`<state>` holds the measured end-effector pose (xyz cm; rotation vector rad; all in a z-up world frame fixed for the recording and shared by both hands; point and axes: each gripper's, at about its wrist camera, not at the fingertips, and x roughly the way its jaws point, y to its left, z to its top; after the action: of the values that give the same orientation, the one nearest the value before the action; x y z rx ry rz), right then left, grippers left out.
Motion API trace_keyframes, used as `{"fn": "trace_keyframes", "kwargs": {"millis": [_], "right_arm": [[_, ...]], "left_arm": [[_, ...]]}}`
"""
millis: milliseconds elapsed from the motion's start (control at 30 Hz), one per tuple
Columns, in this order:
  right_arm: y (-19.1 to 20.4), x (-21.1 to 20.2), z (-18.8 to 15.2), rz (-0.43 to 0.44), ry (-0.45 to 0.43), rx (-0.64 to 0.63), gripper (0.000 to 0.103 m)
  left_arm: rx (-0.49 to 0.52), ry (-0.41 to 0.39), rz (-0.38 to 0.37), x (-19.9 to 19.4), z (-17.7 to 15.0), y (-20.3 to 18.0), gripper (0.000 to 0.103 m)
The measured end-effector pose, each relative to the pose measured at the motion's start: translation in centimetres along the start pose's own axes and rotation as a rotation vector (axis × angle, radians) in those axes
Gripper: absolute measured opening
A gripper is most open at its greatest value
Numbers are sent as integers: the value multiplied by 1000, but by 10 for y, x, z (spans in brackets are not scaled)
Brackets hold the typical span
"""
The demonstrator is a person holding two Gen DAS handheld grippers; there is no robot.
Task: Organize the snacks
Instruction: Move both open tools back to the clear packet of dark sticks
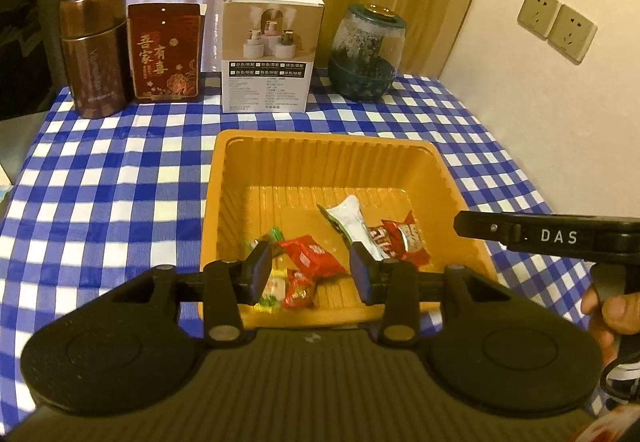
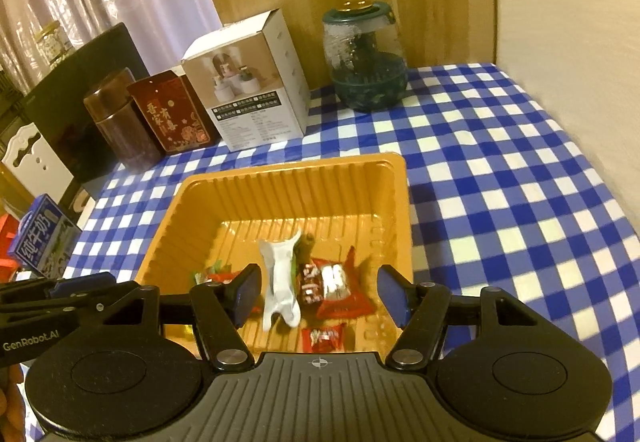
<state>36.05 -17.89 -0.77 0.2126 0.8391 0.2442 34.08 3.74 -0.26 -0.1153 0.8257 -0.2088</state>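
Observation:
An orange plastic tray point(image 1: 332, 157) point(image 2: 288, 177) sits on the blue checked tablecloth and holds several wrapped snacks: a white packet point(image 1: 352, 222) point(image 2: 280, 282), red packets point(image 1: 310, 254) point(image 2: 340, 290) and small candies point(image 1: 280, 290). My left gripper point(image 1: 308, 268) is open and empty above the tray's near side. My right gripper point(image 2: 320, 290) is open and empty above the snacks; its body also shows in the left wrist view point(image 1: 560, 236).
At the table's back stand a brown tin point(image 1: 96, 49), a red box point(image 1: 166, 49), a white carton point(image 1: 272, 49) and a green-lidded jar point(image 1: 368, 53). A wall with sockets point(image 1: 556, 23) is on the right. A milk carton point(image 2: 44, 238) is at the left.

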Motion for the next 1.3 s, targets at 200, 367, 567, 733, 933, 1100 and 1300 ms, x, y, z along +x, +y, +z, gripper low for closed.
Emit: {"fn": "trace_keyframes", "kwargs": {"millis": [200, 367, 567, 733, 933, 1100, 1300], "right_arm": [[-1, -33, -26, -3, -24, 7, 64], [-2, -59, -58, 3, -33, 21, 64], [-3, -82, -103, -2, -20, 5, 64], [0, -98, -135, -3, 0, -15, 64], [0, -109, -156, 6, 19, -22, 64], [-1, -112, -163, 9, 28, -33, 64], [0, -102, -162, 34, 48, -97, 64]], "left_arm": [[-22, -14, 6, -29, -25, -2, 49], [-42, -24, 18, -53, -50, -1, 52], [-63, -29, 36, -82, -88, -2, 55], [-85, -37, 47, -102, -115, -7, 61], [-86, -13, 41, -111, -136, -13, 62], [-66, 3, 56, -112, -148, -15, 65], [-54, 36, 75, -103, -160, -8, 65]]}}
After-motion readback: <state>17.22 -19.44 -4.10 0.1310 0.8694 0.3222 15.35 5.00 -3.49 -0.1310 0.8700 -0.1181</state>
